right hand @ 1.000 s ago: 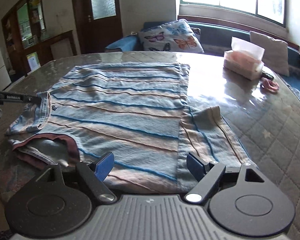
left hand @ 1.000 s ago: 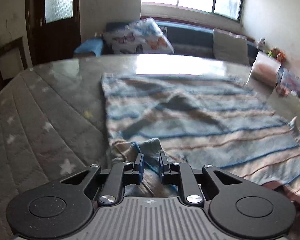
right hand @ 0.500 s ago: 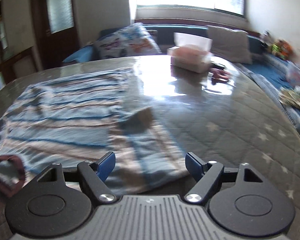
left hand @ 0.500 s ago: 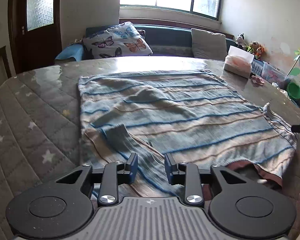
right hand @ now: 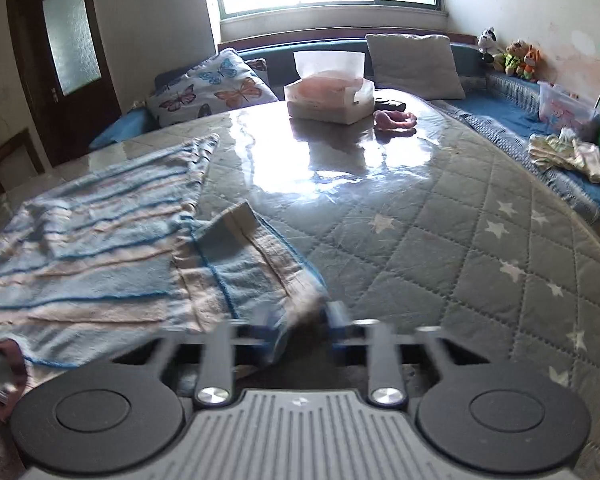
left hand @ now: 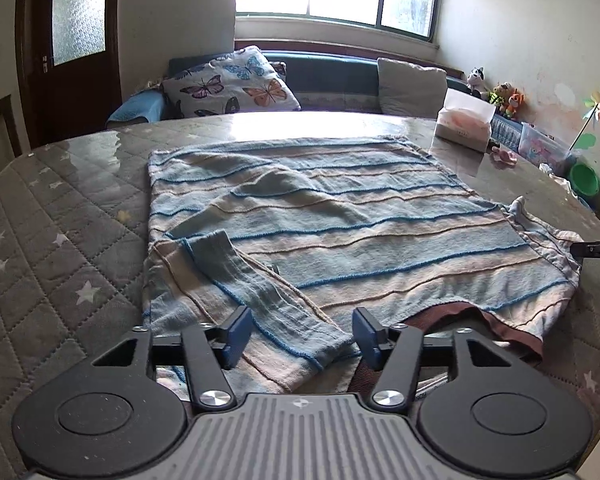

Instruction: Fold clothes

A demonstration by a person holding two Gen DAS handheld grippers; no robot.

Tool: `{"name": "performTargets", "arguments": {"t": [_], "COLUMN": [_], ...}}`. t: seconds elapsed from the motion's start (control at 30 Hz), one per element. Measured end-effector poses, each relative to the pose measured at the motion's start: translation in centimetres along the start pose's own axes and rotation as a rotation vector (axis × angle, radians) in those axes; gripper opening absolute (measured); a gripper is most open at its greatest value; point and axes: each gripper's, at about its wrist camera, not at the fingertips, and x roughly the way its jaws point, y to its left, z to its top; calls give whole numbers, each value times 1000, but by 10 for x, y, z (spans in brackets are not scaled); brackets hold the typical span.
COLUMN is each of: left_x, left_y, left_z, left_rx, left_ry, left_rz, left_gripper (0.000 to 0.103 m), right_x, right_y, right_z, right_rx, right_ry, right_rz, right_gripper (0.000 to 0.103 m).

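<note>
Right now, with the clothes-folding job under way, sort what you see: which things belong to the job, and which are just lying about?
Belongs to the job:
striped shirt
left hand-held gripper, open above the folded-in sleeve
right hand-held gripper, closing on the other sleeve

Just lying about:
tissue box
pink item beside it
butterfly pillow
soft toys

One striped shirt [left hand: 340,216] lies on one counter [left hand: 60,240]. Behind it sit two cushions: one butterfly cushion [left hand: 232,84] and one plain grey cushion [left hand: 410,86]. One tissue box [right hand: 328,94] stands there, and three stuffed toys [right hand: 508,54] line the ledge.
</note>
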Motion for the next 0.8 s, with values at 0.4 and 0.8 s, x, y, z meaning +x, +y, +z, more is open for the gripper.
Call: {"name": "performTargets", "arguments": {"t": [0.4, 0.8], "left_x": [-5, -10], "left_y": [3, 14], "left_z": [-5, 2], "left_rx": [-13, -11], "left_ry": [-4, -30], "left_rz": [15, 49], "left_gripper": [68, 72], "right_x": [-28, 0], "right_y": [98, 126], "right_z": [13, 16], "right_rx": [-195, -313], "right_ry": [-60, 20], "right_rz": [292, 333], "right_gripper": [8, 24]}}
